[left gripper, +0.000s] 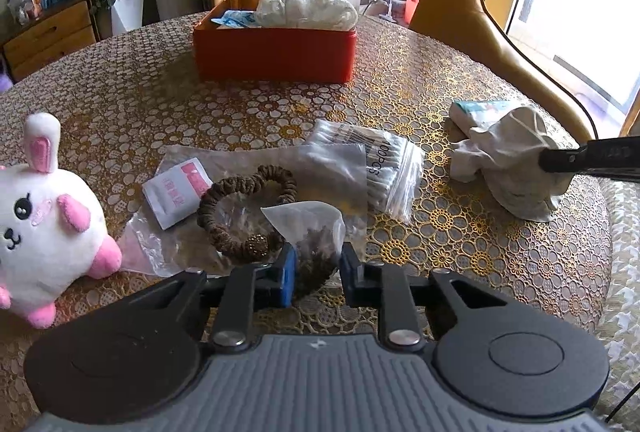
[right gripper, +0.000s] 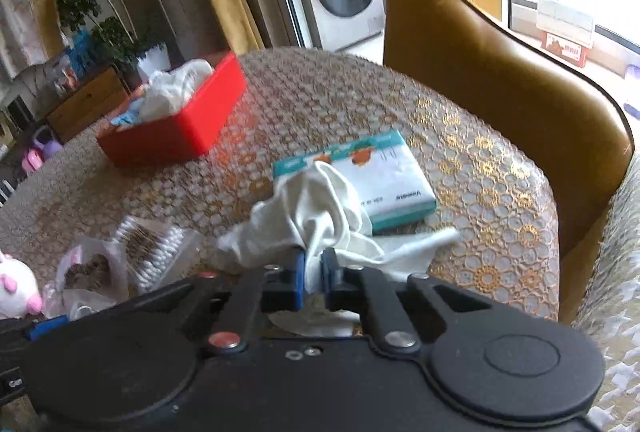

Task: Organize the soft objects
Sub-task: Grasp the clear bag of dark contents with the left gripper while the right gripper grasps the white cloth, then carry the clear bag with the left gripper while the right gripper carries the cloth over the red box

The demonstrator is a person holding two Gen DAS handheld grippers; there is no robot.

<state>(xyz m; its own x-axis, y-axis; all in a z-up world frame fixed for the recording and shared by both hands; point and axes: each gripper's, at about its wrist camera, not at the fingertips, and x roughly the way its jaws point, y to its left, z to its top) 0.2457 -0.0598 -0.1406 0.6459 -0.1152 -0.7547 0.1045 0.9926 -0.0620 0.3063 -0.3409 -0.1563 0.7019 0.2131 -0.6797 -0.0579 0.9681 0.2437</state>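
Note:
My left gripper (left gripper: 318, 264) is shut on a clear mesh sachet (left gripper: 312, 228) filled with brown dried bits, near the table's front edge. A brown scrunchie (left gripper: 240, 207) lies just left of it. My right gripper (right gripper: 314, 268) is shut on a crumpled white cloth (right gripper: 316, 207), which partly drapes over a teal-edged tissue pack (right gripper: 392, 183). In the left wrist view the same white cloth (left gripper: 516, 159) bunches at the right. A red box (left gripper: 276, 51) at the far side holds white fabric and a blue packet. A white and pink rabbit plush (left gripper: 44, 224) sits at the left.
A zip bag of cotton swabs (left gripper: 380, 167) and a small pink-and-white packet (left gripper: 176, 191) lie mid-table on the lace-patterned cover. A tan leather chair (right gripper: 500, 71) stands against the table's right edge. A washing machine and potted plants stand beyond.

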